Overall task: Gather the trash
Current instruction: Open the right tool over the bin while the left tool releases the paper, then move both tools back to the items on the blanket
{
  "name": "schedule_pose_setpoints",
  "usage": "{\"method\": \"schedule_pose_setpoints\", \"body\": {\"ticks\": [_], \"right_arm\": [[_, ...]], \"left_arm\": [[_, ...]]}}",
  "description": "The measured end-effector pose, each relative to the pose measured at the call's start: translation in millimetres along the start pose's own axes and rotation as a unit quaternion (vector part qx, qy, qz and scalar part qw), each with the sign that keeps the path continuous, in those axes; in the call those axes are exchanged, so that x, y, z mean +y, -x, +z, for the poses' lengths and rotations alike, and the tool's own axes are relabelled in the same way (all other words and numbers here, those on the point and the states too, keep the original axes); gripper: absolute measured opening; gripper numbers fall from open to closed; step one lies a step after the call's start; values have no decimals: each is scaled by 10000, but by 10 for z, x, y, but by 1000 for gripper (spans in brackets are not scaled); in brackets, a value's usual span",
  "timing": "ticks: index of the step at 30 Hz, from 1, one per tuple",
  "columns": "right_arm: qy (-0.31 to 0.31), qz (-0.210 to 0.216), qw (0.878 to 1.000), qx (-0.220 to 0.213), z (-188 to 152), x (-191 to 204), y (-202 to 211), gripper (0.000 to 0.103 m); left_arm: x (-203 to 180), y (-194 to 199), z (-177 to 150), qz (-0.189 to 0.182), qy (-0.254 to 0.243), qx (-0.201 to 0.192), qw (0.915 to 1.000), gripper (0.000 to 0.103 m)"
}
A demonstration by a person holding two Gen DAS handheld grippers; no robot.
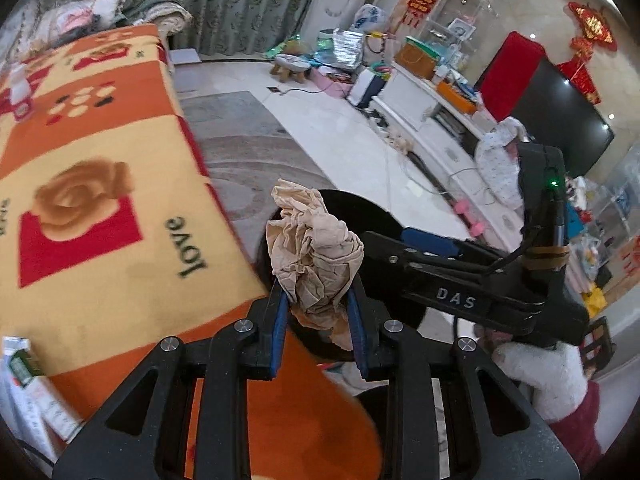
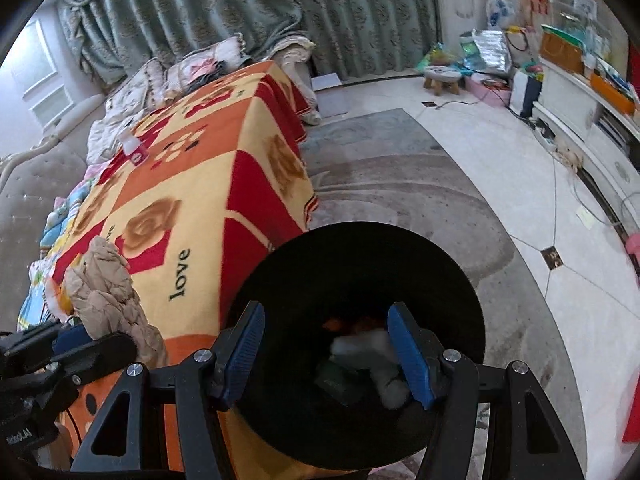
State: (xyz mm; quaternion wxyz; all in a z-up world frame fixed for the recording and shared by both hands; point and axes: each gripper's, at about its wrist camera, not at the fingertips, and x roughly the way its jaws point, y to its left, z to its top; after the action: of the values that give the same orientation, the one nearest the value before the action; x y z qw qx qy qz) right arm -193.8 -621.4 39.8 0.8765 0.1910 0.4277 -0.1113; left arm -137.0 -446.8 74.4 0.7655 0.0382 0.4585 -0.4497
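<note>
The left gripper has its jaws pressed on a crumpled tan paper wad. The lower part of the wad sits between the blue pads, and most of it stands up beyond the tips, just past the near right edge of the bench, which is draped in an orange, yellow and red blanket. Behind the wad lies the dark rim of the bin, which stands on the floor just right of the bench.

The right gripper holds nothing; its jaws are wide, and both tips hang over the mouth of the black bin. Down inside are white tissue, something dark green and a bit of orange, all blurred. In this view the wad shows at the near left, over the blanket, well apart from the right jaws and left of the bin's rim.

A small white bottle stands far back on the bench. A grey rug lies under the bin, with pale floor tiles to the right.
</note>
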Motion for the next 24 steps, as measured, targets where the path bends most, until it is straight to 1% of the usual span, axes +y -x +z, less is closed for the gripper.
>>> {"method": "schedule_pose_setpoints", "body": {"ticks": [1, 3, 4, 6, 9, 14, 19, 24], "right_arm": [[-51, -4, 10000, -3, -3, -7, -10, 62], [-160, -52, 9999, 26, -7, -60, -19, 63], [-189, -90, 9998, 23, -8, -78, -16, 66], [-248, -150, 9996, -3, -13, -117, 3, 69], [-355, -207, 9991, -57, 2, -178, 66, 70], [-294, -164, 9994, -79, 18, -94, 87, 71], [-23, -36, 10000, -3, -9, 162, 33, 71], [174, 29, 9998, 32, -27, 376, 19, 72]], "left_arm": [[-6, -27, 4, -72, 3, -6, 10000, 34], [-4, -53, 15, -166, 42, -47, 9998, 59], [18, -60, 22, -327, 115, -102, 9993, 62], [40, -61, 32, -447, 233, -92, 9987, 62], [49, -50, 37, -342, 234, -58, 9991, 62], [108, 43, -22, -29, 273, -7, 9996, 62], [206, 235, -105, 412, 351, -72, 9985, 62], [311, 445, -210, 744, 345, -205, 9964, 62]]}}
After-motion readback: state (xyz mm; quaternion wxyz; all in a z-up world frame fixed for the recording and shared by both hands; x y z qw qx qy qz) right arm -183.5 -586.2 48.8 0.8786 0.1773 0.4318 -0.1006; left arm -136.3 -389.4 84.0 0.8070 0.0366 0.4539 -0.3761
